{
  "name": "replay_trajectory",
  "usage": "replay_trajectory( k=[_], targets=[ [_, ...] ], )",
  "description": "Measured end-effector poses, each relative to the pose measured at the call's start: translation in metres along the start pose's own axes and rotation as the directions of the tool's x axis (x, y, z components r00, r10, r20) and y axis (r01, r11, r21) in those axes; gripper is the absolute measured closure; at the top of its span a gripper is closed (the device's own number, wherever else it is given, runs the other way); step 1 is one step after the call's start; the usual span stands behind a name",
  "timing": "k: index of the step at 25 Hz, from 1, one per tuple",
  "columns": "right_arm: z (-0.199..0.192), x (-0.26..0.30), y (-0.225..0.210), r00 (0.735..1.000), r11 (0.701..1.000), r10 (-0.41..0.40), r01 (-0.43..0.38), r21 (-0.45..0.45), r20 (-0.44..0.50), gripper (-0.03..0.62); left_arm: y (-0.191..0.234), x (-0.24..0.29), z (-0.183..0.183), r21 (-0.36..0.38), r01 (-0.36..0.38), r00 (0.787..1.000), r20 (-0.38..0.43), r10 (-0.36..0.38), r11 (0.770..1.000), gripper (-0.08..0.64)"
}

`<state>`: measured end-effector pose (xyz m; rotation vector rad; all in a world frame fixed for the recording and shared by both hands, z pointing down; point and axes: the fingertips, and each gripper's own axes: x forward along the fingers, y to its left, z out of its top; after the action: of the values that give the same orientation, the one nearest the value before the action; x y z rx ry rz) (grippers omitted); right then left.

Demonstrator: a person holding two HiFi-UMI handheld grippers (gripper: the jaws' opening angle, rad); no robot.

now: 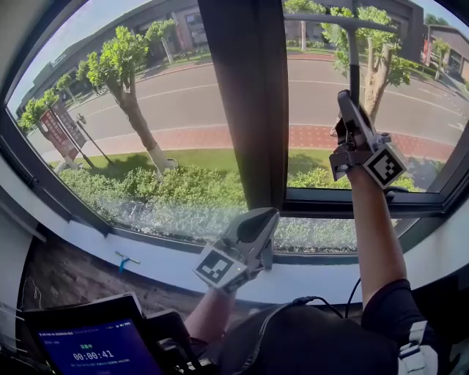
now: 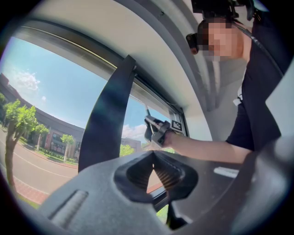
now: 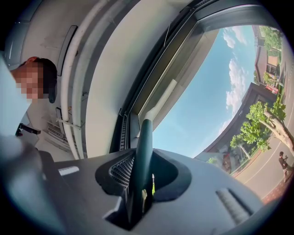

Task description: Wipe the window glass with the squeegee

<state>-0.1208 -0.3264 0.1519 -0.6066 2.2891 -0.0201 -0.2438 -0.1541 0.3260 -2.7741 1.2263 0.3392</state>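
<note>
Squeegee (image 1: 354, 66) handle clamped in right tongs (image 3: 139, 174); left tongs (image 2: 153, 170) closed, empty. Blade (image 1: 330, 22) should be kept flat against window glass (image 1: 418, 95).

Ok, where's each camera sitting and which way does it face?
Head view: on the head, facing down at the window; shows left gripper low, right gripper raised holding the squeegee.
Left gripper view: past its shut, empty jaws toward the right forearm.
Right gripper view: up the clamped squeegee handle toward sky.
Shared: head and left gripper views show the right gripper.
</note>
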Motion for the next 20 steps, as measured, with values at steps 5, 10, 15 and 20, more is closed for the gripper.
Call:
replay_trajectory(
  k=[5,10,15,20],
  targets=[
    [-0.011,-0.014,0.000,1.000,1.000,-0.009,0.010,0.023,-0.012,0.506,-0.003,0.001,-0.001,-0.003,0.009,1.000,0.000,-0.009,1.000,0.555],
    [-0.023,-0.027,0.002,1.000,0.999,-0.013,0.014,0.048,-0.023,0.508,-0.005,0.002,-0.003,-0.009,0.017,1.000,-0.005,-0.017,1.000,0.555],
    [-0.036,-0.043,0.002,0.999,0.996,-0.025,0.028,0.081,-0.034,0.508,-0.008,0.003,-0.005,-0.012,0.025,1.000,-0.010,-0.025,1.000,0.555],
    [-0.055,-0.059,0.005,0.998,0.991,-0.026,0.032,0.133,-0.052,0.511,-0.010,0.003,-0.007,-0.018,0.035,0.999,-0.013,-0.035,0.999,0.557]
  ],
)
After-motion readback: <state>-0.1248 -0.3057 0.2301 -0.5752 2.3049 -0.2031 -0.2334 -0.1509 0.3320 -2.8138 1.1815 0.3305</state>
